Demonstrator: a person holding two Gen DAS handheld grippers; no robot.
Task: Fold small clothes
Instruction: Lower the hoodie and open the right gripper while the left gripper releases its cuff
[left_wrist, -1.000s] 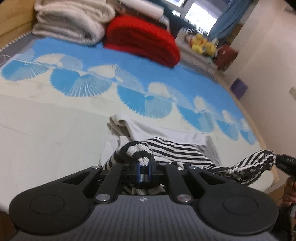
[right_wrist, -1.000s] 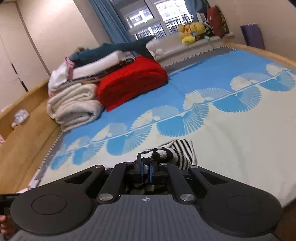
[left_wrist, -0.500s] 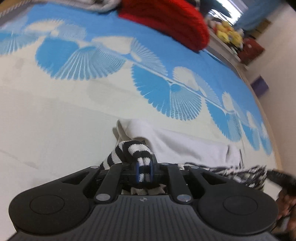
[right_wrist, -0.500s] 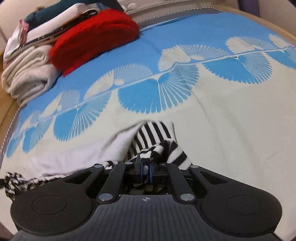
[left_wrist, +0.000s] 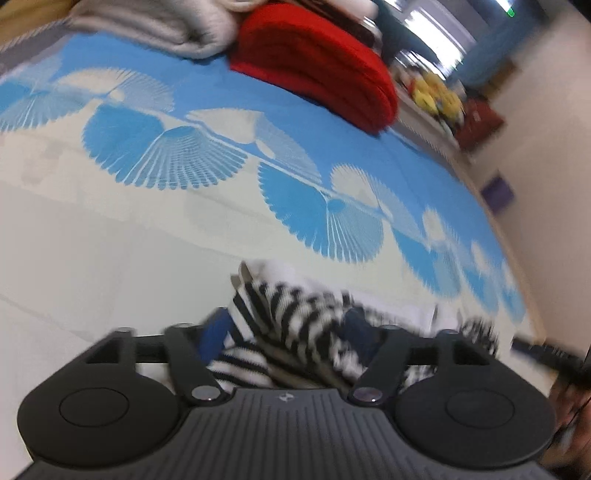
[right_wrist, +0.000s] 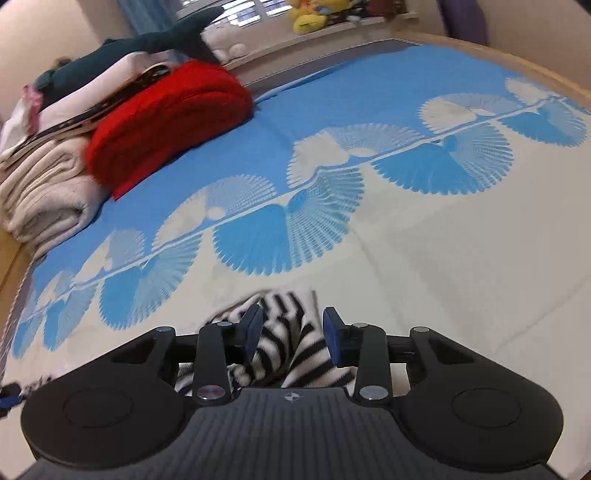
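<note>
A small black-and-white striped garment (left_wrist: 295, 317) lies on the bed's cream and blue cover (left_wrist: 184, 229). In the left wrist view my left gripper (left_wrist: 286, 328) is opening, its blue pads wide apart, with a bunched striped fold loose between them. In the right wrist view the same striped garment (right_wrist: 284, 332) sits between the blue pads of my right gripper (right_wrist: 293, 334), whose jaws are opening too, with a gap on either side of the cloth. The picture from the left wrist is blurred.
A folded red knit (right_wrist: 166, 118) and a stack of pale blankets (right_wrist: 40, 192) lie at the head of the bed cover (right_wrist: 424, 258). Yellow plush toys (right_wrist: 314, 14) sit on the window ledge. The wooden bed edge (right_wrist: 517, 62) runs along the right.
Both grippers sank toward the bed with the striped cloth pinched in them, then their jaws spread and the cloth came loose on the cover.
</note>
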